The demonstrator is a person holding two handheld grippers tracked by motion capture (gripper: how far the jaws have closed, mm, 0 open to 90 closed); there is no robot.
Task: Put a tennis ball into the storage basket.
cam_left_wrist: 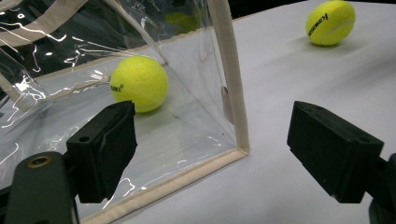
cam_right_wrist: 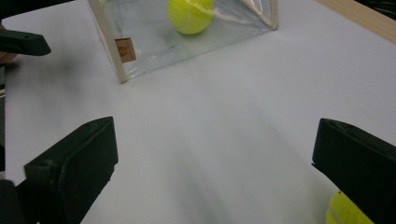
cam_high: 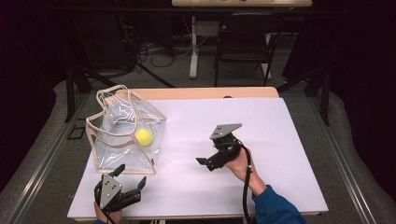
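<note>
Clear plastic bag (cam_high: 123, 135) holds one tennis ball (cam_high: 144, 136); beside the bag, a second ball (cam_left_wrist: 330, 22) reads "Kawasaki". Left gripper (cam_high: 131, 176) and right gripper (cam_high: 208, 161) gape empty nearby.

Left tongs (cam_high: 132, 177) agape, right tongs (cam_high: 208, 161) agape

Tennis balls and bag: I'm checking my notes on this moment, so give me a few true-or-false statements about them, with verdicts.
1. One tennis ball lies inside the clear bag. True.
2. The right gripper is shut on a ball. False: its jaws stand open and empty.
3. A second ball lies on the white table, outside the bag. True.
4. The left gripper grips the bag's handle. False: its jaws stand open by the bag's lower corner.
</note>
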